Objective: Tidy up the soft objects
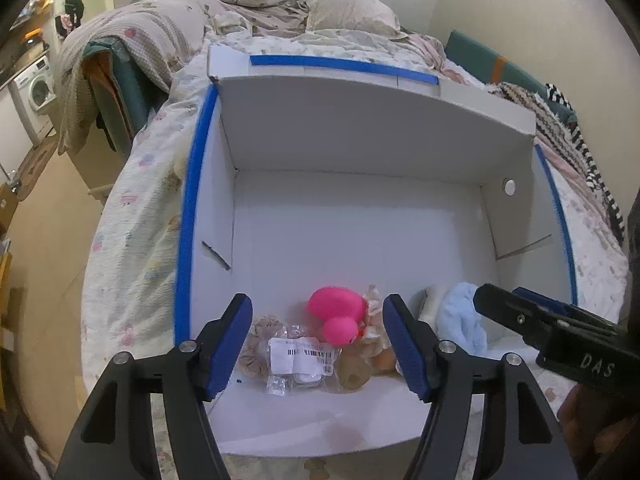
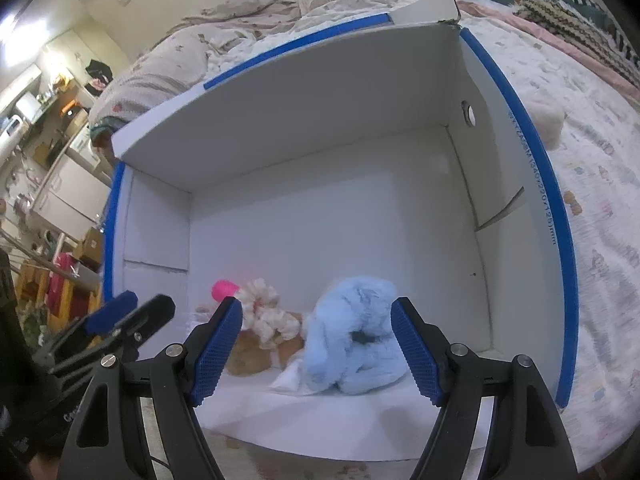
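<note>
Nearest to us, our left gripper (image 1: 318,344) hangs over the near edge of a white cardboard box (image 1: 360,136), its blue pads (image 1: 226,344) spread apart and clasping nothing. Framed in the gap, on the box floor, lie a clear plastic packet with a barcode label (image 1: 300,358), a beige scrunchie (image 1: 256,344) at its left, a bright pink squishy toy (image 1: 338,314) behind it, a cream frilly scrunchie (image 1: 374,316) to the right, and a tan ring-shaped soft item (image 1: 352,372) in front of that. None of these touches the pads.

Our right gripper (image 2: 316,350) is likewise released, jaws wide, with a light blue fluffy cloth (image 2: 352,344) heaped between them on the box floor; the right-hand pad (image 2: 416,356) sits just beside the fluff, and whether it brushes the cloth we cannot tell. A white folded piece (image 2: 288,378) peeks from under the blue heap. In the left wrist view the same blue cloth lies at the right end of the row, beside a cream rolled item (image 1: 430,304).

All the soft things cluster along the near wall of the box; the far part of its floor is bare white. The box has blue tape along its rims (image 1: 192,208) and stands on a bed with a pale patterned quilt (image 1: 132,216). Rumpled bedding and a pillow (image 1: 352,8) lie beyond, and a washing machine (image 1: 38,84) shows at far left.
</note>
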